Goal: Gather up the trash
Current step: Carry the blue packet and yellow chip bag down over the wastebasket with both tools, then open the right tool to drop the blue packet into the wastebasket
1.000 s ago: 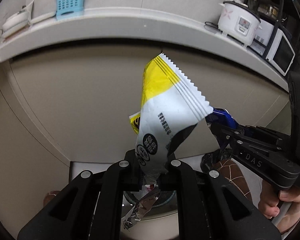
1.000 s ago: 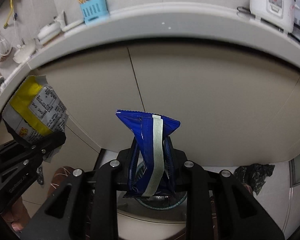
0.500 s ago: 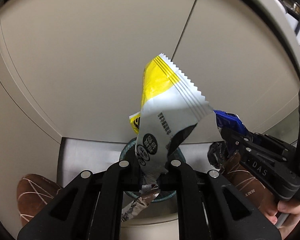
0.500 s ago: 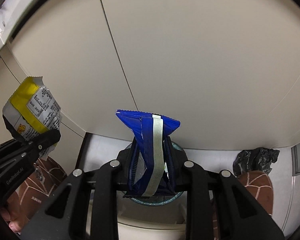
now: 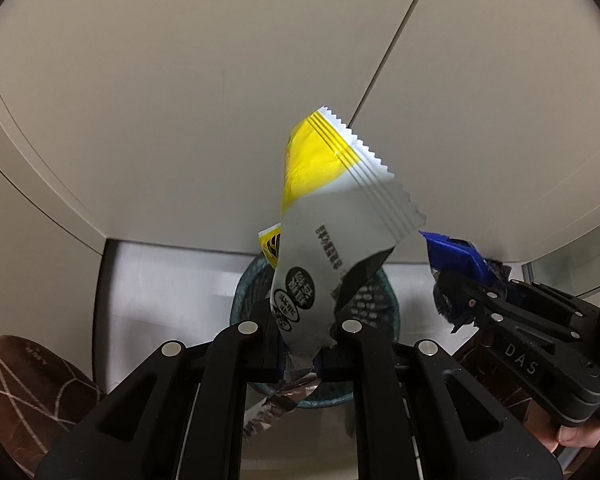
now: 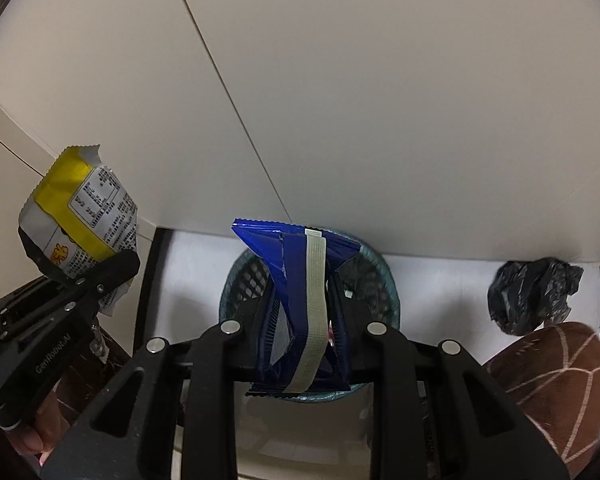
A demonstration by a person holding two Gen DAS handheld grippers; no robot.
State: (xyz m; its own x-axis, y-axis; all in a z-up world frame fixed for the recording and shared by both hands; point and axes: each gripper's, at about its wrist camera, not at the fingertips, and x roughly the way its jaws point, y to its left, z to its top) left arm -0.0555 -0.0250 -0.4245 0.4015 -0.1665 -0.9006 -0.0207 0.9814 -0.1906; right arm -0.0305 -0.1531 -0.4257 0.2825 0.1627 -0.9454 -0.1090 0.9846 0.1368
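Below both tongs sits the mesh wastebasket [image 6: 236, 280]; left tongs [image 5: 300, 344] pinch a yellow-and-white wrapper [image 5: 332, 232], right tongs [image 6: 300, 336] clamp a blue wrapper [image 6: 300, 300], both probably poised above it for dropping

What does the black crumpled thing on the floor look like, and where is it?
Find the round teal basket on the white floor, below the cream cabinet doors. To its right, apart from it, lies the crumpled black plastic bag, just above a brown slipper. It is the only dull black, scrunched lump; the wrappers nearby are bright and held up.
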